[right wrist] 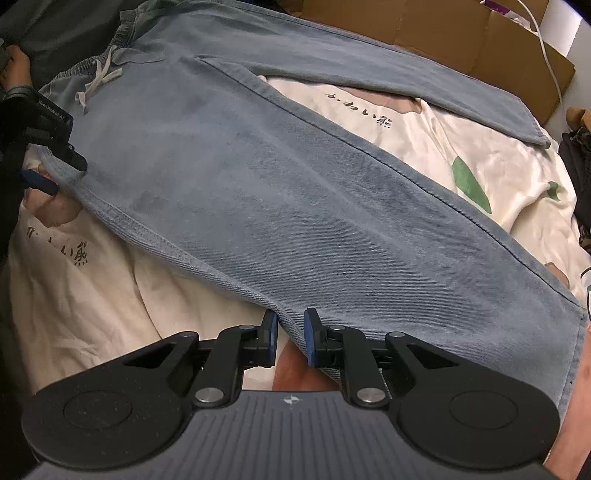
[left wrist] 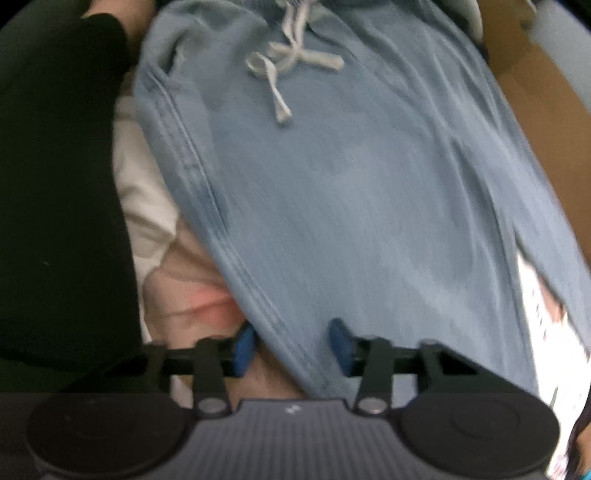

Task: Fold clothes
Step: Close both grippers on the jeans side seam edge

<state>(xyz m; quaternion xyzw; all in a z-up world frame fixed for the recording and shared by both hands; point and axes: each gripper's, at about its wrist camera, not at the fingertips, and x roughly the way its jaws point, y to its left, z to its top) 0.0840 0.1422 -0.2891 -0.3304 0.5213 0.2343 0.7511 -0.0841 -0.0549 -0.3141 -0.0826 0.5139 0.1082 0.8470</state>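
- A pair of light blue denim trousers (right wrist: 280, 177) with a white drawstring (right wrist: 94, 83) lay spread on a cream printed bedsheet (right wrist: 110, 295), waistband toward the upper left and one leg reaching the lower right in the right wrist view.
- The right tongs (right wrist: 290, 338) were clamped on the trouser leg's side seam near the hem, the fabric edge pinched between the blue pads (right wrist: 309, 339).
- The left tongs (left wrist: 291, 347) straddled the trousers' seamed edge nearer the waistband; the fold sat between the blue pads (left wrist: 242, 345), but the blurred view left it unclear whether they pressed it.
- A brown cardboard box (right wrist: 461, 33) stood beyond the trousers.
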